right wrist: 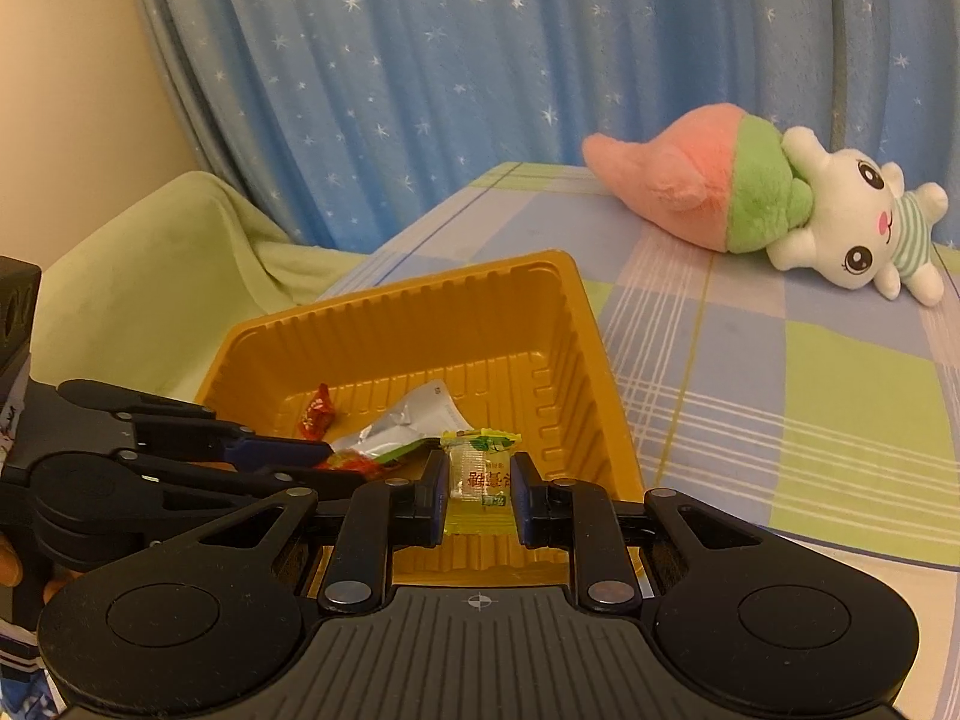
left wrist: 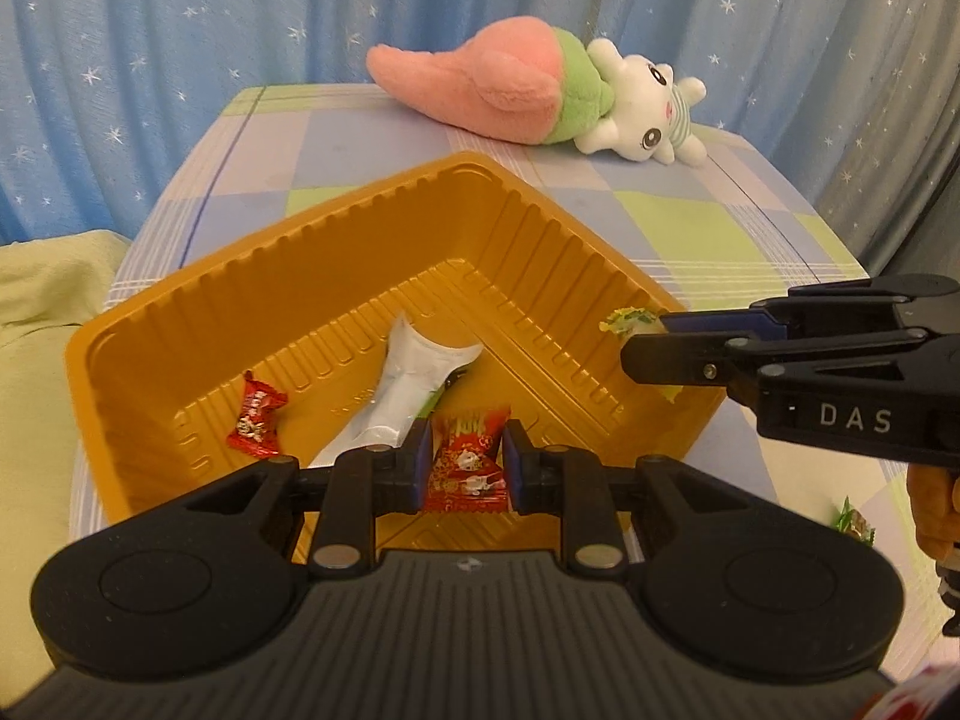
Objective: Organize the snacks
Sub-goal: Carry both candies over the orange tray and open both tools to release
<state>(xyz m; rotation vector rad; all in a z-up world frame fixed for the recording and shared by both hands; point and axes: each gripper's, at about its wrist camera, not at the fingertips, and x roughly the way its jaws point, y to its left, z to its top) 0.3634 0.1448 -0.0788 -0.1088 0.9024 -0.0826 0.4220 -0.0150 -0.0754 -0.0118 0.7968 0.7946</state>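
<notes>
An orange ribbed tray [left wrist: 288, 276] sits on the checked table; it also shows in the right wrist view [right wrist: 384, 324]. Inside lie a small red candy [left wrist: 255, 420] and a white-silver packet [left wrist: 402, 384]. My left gripper [left wrist: 467, 468] is shut on a red snack packet [left wrist: 468, 468], held over the tray's near side. My right gripper [right wrist: 480, 480] is shut on a clear yellow-green candy [right wrist: 480, 468], held over the tray's right rim. It enters the left wrist view [left wrist: 645, 339] from the right, its candy's end [left wrist: 627, 319] showing.
A pink and green plush with a white bunny [left wrist: 528, 96] lies at the table's far edge. A green wrapped candy [left wrist: 852, 522] lies on the table by the right gripper. A pale green cloth [right wrist: 156, 276] is left of the table. Blue star curtain behind.
</notes>
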